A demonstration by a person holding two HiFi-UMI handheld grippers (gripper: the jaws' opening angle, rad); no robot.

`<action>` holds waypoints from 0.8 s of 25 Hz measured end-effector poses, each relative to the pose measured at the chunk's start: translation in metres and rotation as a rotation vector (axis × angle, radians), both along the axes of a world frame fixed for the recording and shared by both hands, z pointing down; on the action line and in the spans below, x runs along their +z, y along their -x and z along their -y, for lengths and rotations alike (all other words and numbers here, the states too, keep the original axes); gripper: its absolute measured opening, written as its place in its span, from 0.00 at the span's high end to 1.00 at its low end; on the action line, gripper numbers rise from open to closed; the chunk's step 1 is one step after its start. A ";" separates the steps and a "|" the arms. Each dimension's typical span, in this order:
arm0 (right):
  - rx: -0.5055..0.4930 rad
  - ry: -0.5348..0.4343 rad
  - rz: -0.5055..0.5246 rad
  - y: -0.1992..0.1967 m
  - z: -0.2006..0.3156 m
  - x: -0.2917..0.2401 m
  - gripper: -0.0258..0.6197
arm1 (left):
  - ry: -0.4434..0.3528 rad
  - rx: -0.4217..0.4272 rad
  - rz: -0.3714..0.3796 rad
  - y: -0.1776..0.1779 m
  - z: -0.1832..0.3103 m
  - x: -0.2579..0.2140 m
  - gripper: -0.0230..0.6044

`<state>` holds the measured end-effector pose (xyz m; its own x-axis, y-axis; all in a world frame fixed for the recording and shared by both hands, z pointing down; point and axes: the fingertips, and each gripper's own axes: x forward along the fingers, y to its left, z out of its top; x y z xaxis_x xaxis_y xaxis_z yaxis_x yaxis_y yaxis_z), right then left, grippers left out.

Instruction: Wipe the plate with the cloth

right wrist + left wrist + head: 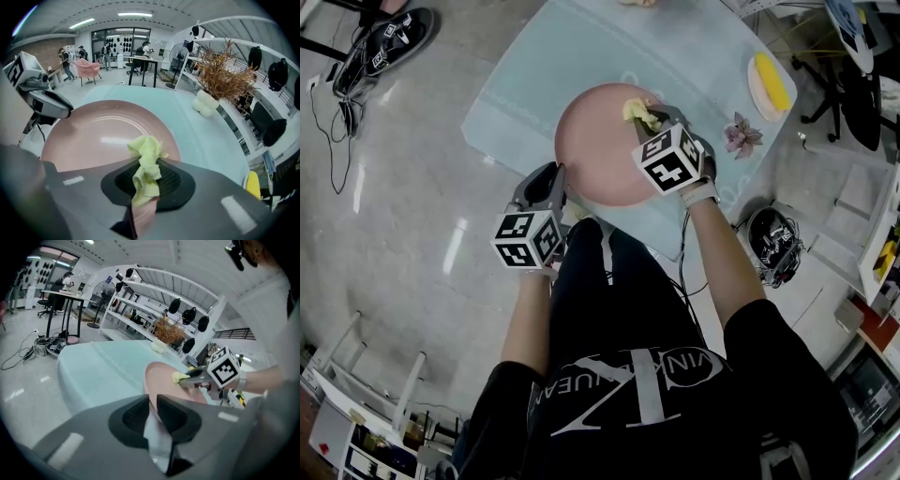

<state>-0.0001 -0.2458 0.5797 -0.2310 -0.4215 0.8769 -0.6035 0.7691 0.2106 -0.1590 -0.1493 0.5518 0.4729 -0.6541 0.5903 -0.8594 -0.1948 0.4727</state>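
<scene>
My left hand-held gripper [551, 183] is shut tight on the near left edge of the pink plate [600, 141]. I think it is there to keep the plate from sliding on the pale blue tabletop [516, 84]. The plate is round, so it has no long way. It sits on the near part of the tabletop, right in front of me.

My right hand-held gripper [660, 114] is shut on the yellow cloth [637, 112]. The cloth sticks out past the jaws in a little crumpled bunch at the far right edge of the plate. So nearly all the bare pink part lies to the left of the cloth and a bit back toward me, on the way to my left hand-held gripper. I think the wipe has to go that way (the right one must do it, since the left one is busy holding).

From my head I only see my left hand-held gripper at the rim. Its own view shows the thin rim squeezed between the two jaws. The right gripper view shows the wide bare plate ahead of the cloth, and a dry brown plant [220, 70] in a white pot [204, 105] at the far side, which hardly shows from my head. No view tells me if the cloth is pressing on the plate.
</scene>
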 end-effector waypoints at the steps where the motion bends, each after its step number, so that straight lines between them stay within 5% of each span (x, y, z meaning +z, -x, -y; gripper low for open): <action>1: 0.005 0.004 -0.002 -0.005 -0.005 0.000 0.85 | 0.000 -0.001 0.000 0.000 0.000 0.000 0.96; 10: 0.016 0.102 0.033 -0.025 -0.064 0.003 0.86 | 0.003 -0.009 -0.005 0.000 0.000 0.000 0.96; 20: -0.111 0.216 0.071 0.006 -0.118 0.004 0.85 | 0.007 -0.035 -0.009 0.000 0.000 0.000 0.96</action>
